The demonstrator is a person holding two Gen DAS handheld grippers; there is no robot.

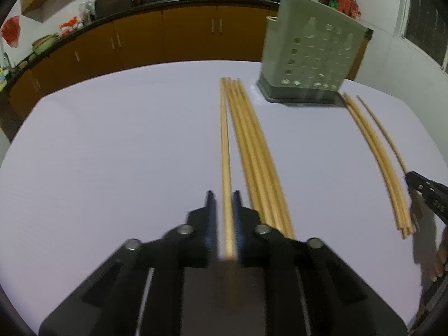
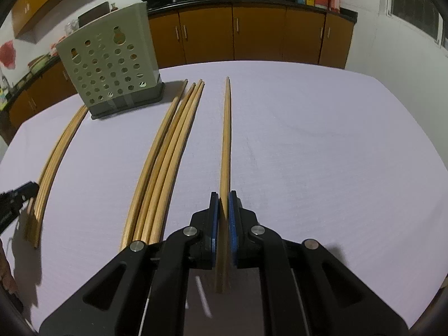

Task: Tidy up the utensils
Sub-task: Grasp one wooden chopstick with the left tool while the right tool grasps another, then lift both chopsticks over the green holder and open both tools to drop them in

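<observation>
1. The left hand-held gripper, matte black plastic with blue pads, is straddling a single pale wooden chopstick; in the left wrist view its fingers are sitting a little off the stick on both sides, so I'm calling it slightly spread, not pinching.
2. The right hand-held gripper is clamping a lone chopstick between its blue pads, the tapered tip pointing away across the surface.
3. A bundle of chopsticks is lying just right of the left gripper's stick, round, smooth and light tan.
4. Another group of chopsticks is resting between the two grippers in the right wrist view, ends near the holder.
5. The utensil holder, a grey-green plastic box punched with round and gourd-shaped holes, is standing upright on a dark base at the far side.
6. The surface is showing as plain, pale lilac-white.
7. No readable writing is showing on anything here.
</observation>
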